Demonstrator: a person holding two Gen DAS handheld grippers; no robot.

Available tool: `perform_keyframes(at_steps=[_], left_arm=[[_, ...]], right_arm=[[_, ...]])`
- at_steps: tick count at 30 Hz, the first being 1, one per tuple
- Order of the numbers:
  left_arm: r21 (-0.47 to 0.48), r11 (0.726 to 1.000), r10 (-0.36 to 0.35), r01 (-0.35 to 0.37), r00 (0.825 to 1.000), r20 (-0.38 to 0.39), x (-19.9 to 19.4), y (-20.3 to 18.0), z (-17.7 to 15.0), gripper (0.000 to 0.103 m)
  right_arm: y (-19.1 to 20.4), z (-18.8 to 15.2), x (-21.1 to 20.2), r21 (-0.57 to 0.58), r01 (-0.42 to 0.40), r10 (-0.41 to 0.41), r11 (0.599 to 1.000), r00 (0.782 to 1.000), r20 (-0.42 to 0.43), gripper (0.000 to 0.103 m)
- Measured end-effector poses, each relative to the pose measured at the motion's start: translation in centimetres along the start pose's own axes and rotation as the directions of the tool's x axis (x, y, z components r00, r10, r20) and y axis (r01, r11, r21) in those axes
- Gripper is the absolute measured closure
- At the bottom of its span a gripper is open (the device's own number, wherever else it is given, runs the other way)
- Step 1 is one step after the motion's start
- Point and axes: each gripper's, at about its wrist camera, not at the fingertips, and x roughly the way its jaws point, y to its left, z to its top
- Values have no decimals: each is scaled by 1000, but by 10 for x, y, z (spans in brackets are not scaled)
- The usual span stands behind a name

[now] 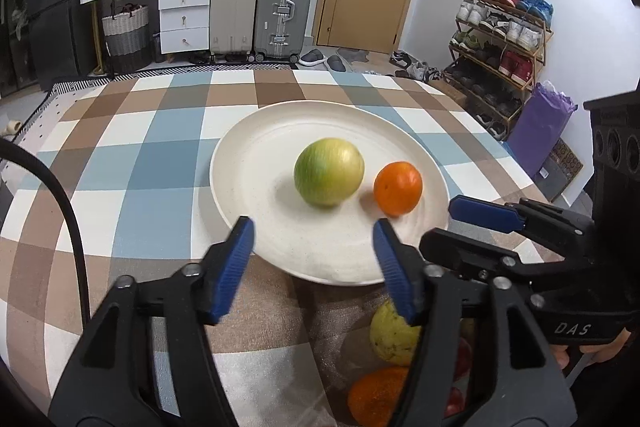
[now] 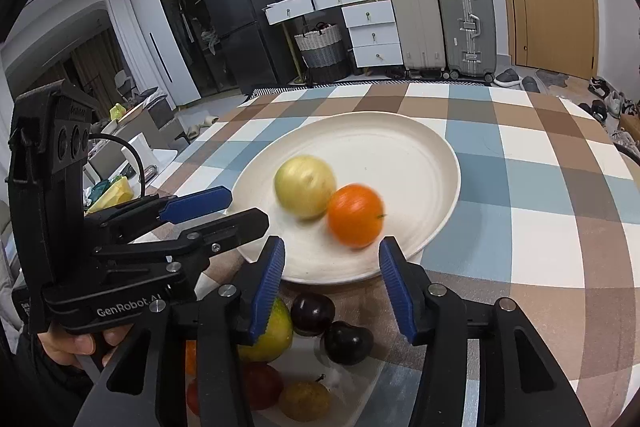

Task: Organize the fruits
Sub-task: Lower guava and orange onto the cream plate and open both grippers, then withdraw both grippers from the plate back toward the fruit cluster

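Left tongs [image 1: 314,239] and right tongs [image 2: 332,259]: both spread wide, empty, held level side by side at the plate's [image 1: 248,163] near rim, aimed at the orange [image 2: 355,215].

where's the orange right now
The orange sits on the white plate, just right of the green-yellow round fruit in both wrist views, near the plate's front edge ahead of both open grippers.

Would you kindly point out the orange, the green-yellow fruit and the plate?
orange [image 1: 398,188], left wrist view, centre of its skin.
green-yellow fruit [image 1: 329,172], left wrist view, middle of its rounded side.
plate [image 2: 416,163], right wrist view, bare inner surface.
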Motion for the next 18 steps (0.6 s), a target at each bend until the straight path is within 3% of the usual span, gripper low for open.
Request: perform_keyframes(at_steps=[3, 7, 9, 10, 18], left_arm=[[-7, 1000, 10, -10, 1000, 18, -6, 3, 0, 20], [-11, 1000, 13, -13, 1000, 14, -12, 5, -4, 14], [-13, 1000, 11, -11, 1000, 16, -16, 5, -7, 1], [-13, 1000, 5, -4, 1000, 22, -20, 5, -10, 1], [-21, 1000, 17, -15, 998, 62, -43, 9, -21, 1]], right_arm=[[-3, 1, -4, 11, -8, 8, 1000, 1000, 20, 30], [-5, 2, -12, 9, 5, -5, 1000, 999, 48, 14], [-6, 1, -17, 8, 28, -28, 1000, 997, 69, 4], [-6, 1, -19, 5, 37, -37, 999, 996, 85, 1], [-14, -6, -30, 18, 29, -30, 999, 994, 109, 0]])
